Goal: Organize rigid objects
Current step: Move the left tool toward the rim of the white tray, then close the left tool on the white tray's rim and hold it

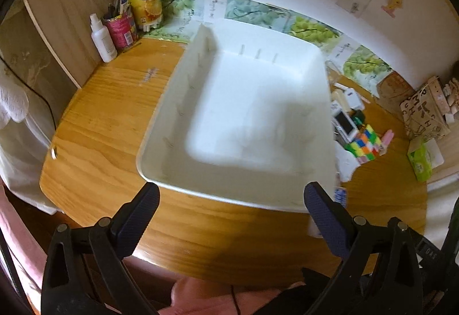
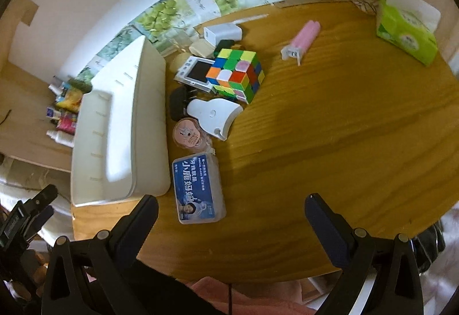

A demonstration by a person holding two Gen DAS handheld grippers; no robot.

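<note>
**Waiting over an empty tray, both grippers spread and holding nothing**

Sitting on the worktop (image 2: 330,128), the white tray (image 1: 243,114) lies bare, likely the destination. Just to its right cluster the floss box (image 2: 198,188), puzzle cube (image 2: 238,74) and smaller items, within reach. Left gripper (image 1: 231,200) faces the tray; right gripper (image 2: 231,208) hovers near the floss box.

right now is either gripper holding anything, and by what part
Nothing is held. The left gripper and right gripper are both open, with only the table between their fingers.

Bare table (image 2: 330,128) right of clutter (cube (image 2: 236,75), floss box (image 2: 198,187)) lies open.
</note>
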